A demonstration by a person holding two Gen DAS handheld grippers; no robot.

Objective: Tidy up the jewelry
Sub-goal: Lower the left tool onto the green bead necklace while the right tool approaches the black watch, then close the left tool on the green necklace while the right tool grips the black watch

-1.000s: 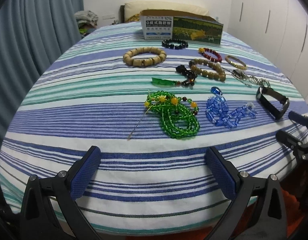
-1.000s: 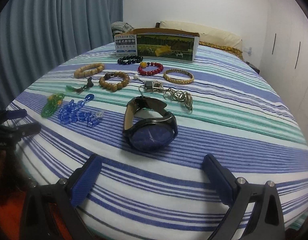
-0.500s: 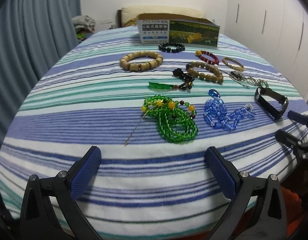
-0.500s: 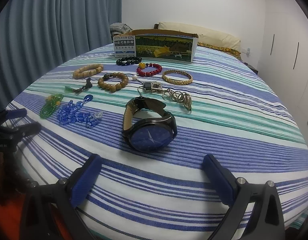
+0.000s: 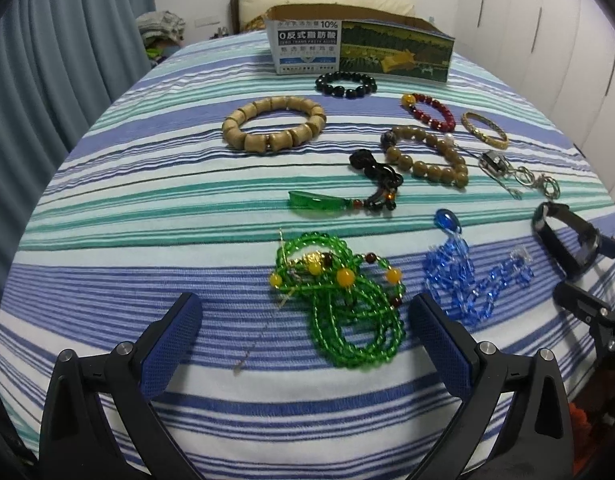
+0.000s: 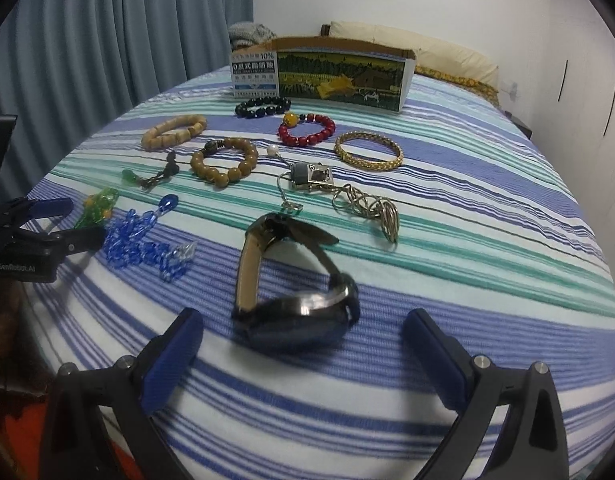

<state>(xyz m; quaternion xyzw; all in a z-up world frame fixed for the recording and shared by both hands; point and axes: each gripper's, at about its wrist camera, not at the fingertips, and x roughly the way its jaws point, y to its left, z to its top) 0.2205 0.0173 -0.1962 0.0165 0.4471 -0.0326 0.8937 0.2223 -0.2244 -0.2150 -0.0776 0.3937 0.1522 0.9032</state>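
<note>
Jewelry lies spread on the striped bed (image 5: pixel 107 208): a glossy green bead necklace (image 5: pixel 343 300) coiled just ahead of the left gripper (image 5: pixel 303 344), and a black wristwatch (image 6: pixel 295 304) with smooth strap between the tips of the right gripper (image 6: pixel 303 344), both grippers spread wide, empty, touching nothing.

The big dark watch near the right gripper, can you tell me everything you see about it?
The dark wristwatch with a blue face lies on the striped bedsheet, just ahead of the open right gripper, untouched. Its round case looks like dark metal, face tilted toward the camera. The strap, black outside and tan inside, loops away behind it. Nothing else touches it; it looks slightly blurred.
</note>
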